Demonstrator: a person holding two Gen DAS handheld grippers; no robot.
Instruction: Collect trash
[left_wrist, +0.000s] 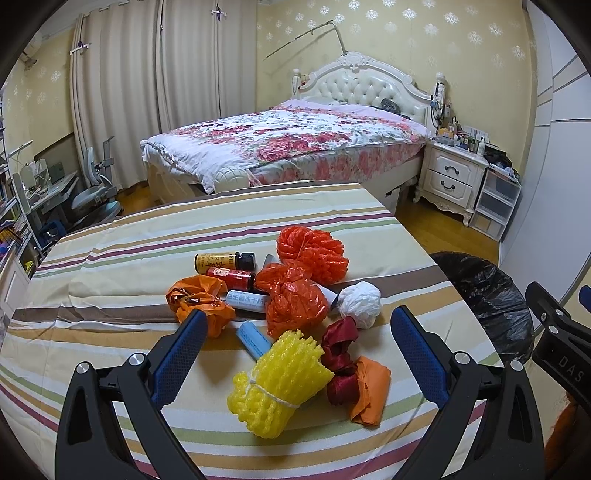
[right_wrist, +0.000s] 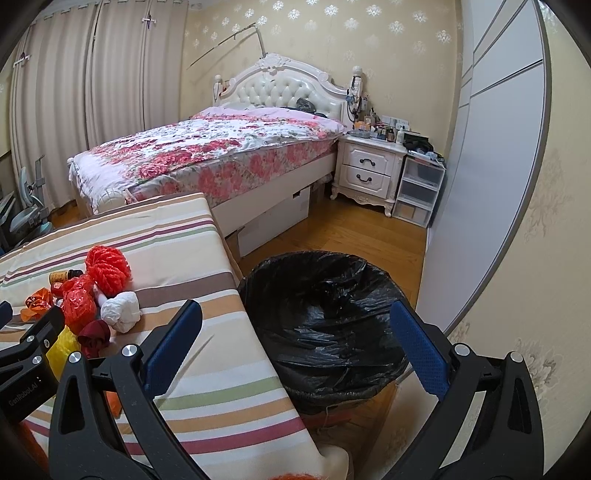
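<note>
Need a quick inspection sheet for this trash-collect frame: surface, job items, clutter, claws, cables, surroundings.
Surface: striped tablecloth, wrinkled.
Job's things: yellow foam net, orange foam net, white wad, dark red ribbon, orange plastic bags, two small bottles, all on the table; black-lined bin beside the table.
Clutter: nothing seen beyond the trash pile.
Claws: left claw open over the pile; right claw open, empty, toward the bin.
Cables: nothing seen.
Surroundings: bed, nightstand, curtains.

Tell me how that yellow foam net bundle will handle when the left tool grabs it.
The yellow foam net bundle looks airy, so probably very light. Its meshy sleeves should squash between the fingers rather than resist. A white string binds its middle, so it will likely lift as one piece and not roll.
</note>
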